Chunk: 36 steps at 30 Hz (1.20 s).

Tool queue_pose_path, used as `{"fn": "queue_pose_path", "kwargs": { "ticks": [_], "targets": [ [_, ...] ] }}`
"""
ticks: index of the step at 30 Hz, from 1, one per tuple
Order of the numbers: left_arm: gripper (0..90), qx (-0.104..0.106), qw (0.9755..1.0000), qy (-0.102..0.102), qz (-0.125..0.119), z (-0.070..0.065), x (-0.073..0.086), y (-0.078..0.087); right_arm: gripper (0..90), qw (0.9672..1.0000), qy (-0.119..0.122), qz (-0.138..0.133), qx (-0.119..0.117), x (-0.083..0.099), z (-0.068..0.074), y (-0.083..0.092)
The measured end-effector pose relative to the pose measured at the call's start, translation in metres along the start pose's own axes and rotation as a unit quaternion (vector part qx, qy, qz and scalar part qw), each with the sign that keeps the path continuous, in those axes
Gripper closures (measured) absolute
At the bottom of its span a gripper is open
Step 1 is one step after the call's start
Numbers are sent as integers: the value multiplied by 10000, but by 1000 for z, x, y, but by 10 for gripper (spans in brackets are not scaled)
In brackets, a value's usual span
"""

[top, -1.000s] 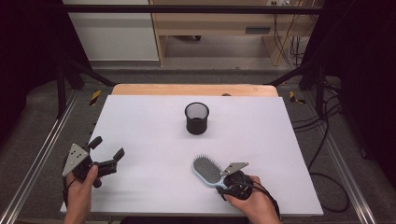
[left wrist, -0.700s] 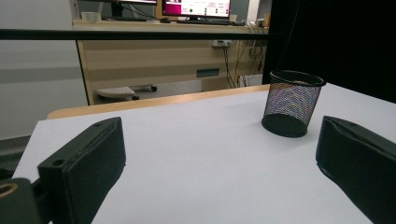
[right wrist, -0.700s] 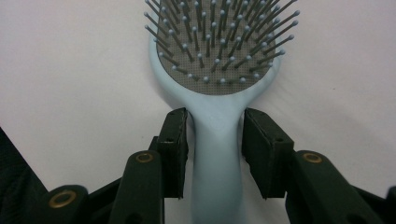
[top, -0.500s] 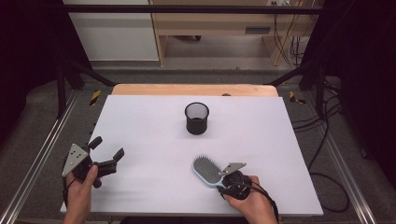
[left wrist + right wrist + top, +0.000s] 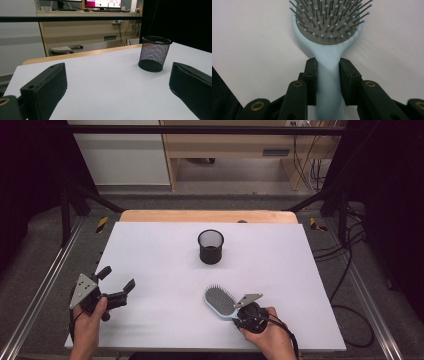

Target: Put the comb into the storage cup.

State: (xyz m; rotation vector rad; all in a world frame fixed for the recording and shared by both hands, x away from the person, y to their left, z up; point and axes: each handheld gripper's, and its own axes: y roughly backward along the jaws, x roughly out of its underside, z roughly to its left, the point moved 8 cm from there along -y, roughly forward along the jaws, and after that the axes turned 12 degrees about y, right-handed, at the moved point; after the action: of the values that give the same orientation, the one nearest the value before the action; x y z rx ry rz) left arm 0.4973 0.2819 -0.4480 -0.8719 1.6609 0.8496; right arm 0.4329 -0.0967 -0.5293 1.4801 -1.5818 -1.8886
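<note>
The light-blue hairbrush (image 5: 328, 62) is clamped by its handle in the right gripper (image 5: 328, 82), bristles upward, likely for carrying toward the mesh pen cup (image 5: 210, 246) at twelve o'clock; the left gripper (image 5: 116, 285) is held agape, empty.

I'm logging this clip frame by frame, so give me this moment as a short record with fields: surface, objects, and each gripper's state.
surface: white table
objects: black mesh cup, upright, mid-table; light blue hairbrush, bristles up, near front edge
left gripper: jaws wide apart, holding nothing, front left of table
right gripper: jaws closed on the hairbrush handle
cup contents: cannot tell
</note>
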Motion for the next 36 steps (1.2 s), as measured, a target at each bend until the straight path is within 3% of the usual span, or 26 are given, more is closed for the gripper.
{"fn": "queue_pose_path", "kwargs": {
  "ticks": [5,18,23,27,36],
  "targets": [
    [16,2,10000,26,-16,1,-1,0,696,9997,-57,-242,55,-5,-11,3],
    [17,33,9999,109,-38,1,-1,2,696,9957,-313,-686,530,-22,-70,12],
    [18,19,9999,131,10,-2,1,1,696,9909,-513,-997,744,-21,-88,17],
    [17,19,9994,328,-87,-8,0,6,696,9874,-568,-1208,852,-20,-99,17],
    [17,98,9998,182,-17,-19,1,1,697,9759,-911,-1600,1174,-16,-115,20]
  ]
}}
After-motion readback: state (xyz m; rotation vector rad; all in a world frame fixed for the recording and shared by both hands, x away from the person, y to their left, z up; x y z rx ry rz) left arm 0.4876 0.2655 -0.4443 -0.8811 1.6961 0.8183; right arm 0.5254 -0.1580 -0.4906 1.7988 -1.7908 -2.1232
